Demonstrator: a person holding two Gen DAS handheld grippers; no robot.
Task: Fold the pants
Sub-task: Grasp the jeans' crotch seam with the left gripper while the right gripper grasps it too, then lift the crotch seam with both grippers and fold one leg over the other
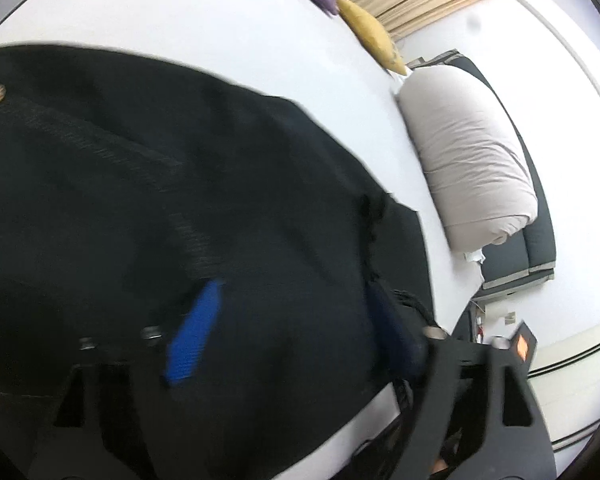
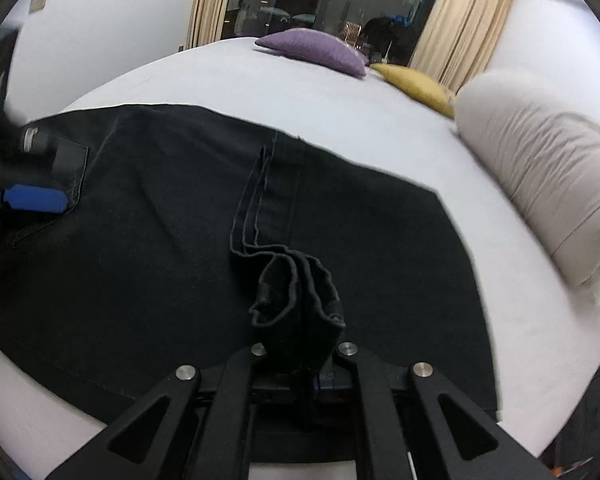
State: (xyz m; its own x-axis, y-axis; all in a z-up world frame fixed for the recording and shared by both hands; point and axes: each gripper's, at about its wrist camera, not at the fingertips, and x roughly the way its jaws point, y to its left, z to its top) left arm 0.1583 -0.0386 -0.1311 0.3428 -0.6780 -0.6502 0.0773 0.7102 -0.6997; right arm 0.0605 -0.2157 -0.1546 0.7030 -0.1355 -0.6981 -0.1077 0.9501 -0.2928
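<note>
Gripping bunched pants (image 2: 296, 300), the right claw (image 2: 300, 354) shows what the released left claw (image 1: 296, 320) hides.

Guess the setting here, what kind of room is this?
Most likely a bedroom: the pants lie on a white bed with a purple cushion and a yellow one, a rolled duvet alongside, and curtains by a dark window.

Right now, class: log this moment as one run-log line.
surface: bed | item: black pants laid flat | right claw: shut on bunched hem | left claw: open over pants
</note>
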